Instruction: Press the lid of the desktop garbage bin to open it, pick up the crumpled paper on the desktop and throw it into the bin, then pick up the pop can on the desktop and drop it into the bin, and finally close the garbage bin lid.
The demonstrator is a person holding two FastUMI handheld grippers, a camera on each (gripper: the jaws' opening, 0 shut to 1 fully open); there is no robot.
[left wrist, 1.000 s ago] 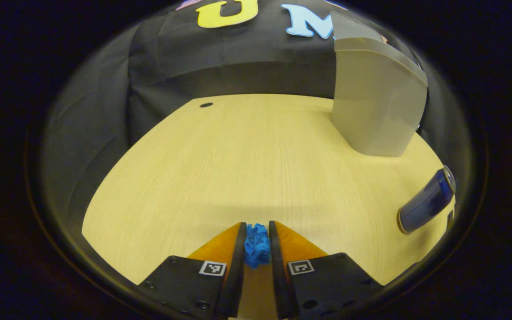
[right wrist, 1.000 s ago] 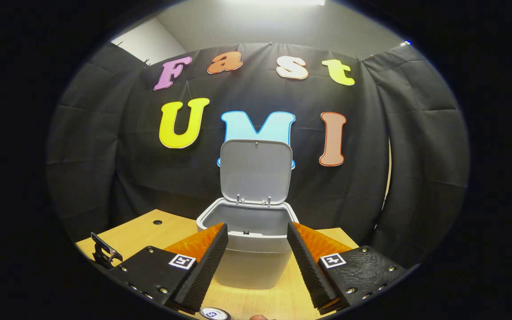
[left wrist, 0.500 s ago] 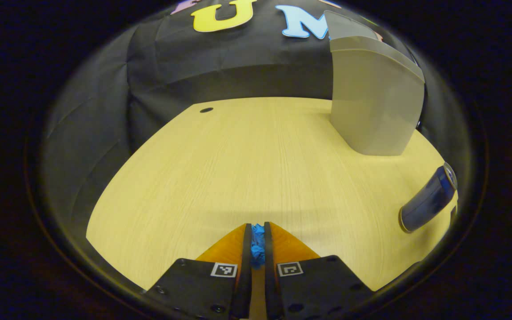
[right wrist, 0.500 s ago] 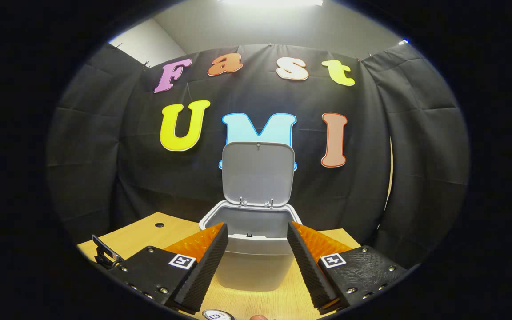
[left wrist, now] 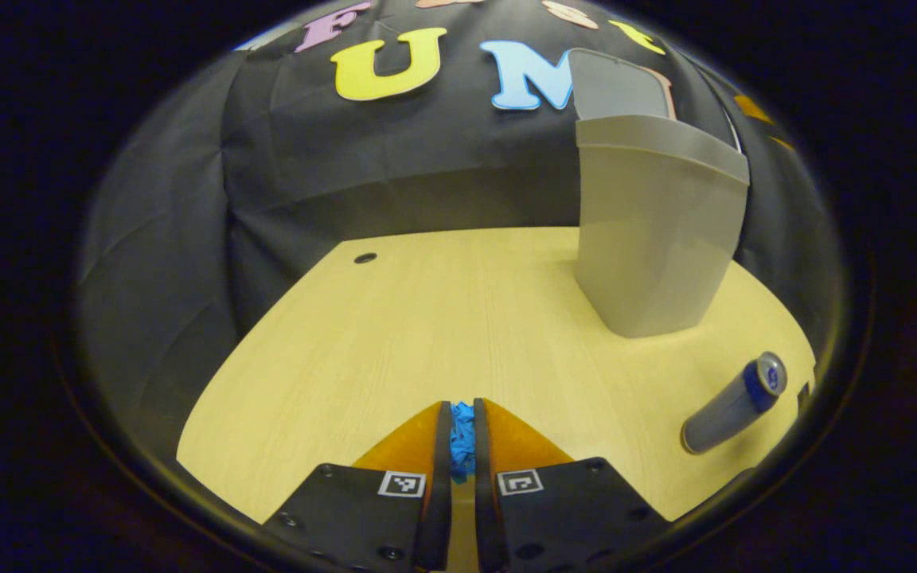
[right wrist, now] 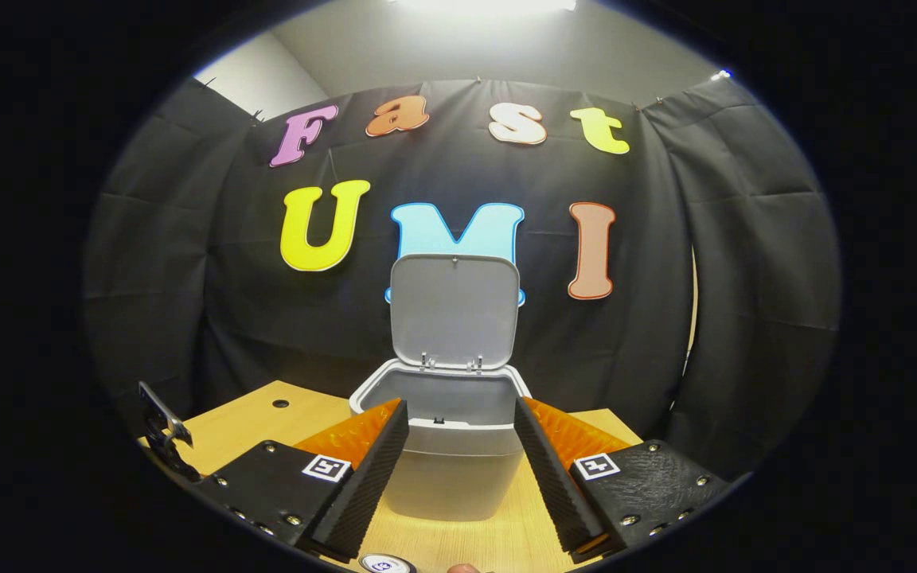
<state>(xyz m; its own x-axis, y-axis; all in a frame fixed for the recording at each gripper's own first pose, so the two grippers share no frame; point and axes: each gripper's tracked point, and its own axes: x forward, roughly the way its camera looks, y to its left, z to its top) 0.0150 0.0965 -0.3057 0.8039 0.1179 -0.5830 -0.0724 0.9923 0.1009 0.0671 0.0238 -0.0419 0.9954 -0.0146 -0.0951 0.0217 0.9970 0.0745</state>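
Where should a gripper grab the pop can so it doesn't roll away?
Probably around the middle of its round body. The pop can lies on its side on the table, near the garbage bin, so it could roll. Come down from above with one finger on each long side, across the can, not at its ends. The right gripper is open and free.

No readable words, brand names or numbers appear on any object. The left hand-held gripper carries two small square black-and-white coded markers, one on each finger block, showing patterns rather than letters. The right hand-held gripper bears the same kind of marker on each of its finger blocks. The pop can, lying on the table, shows a blue end whose print is too small to read.
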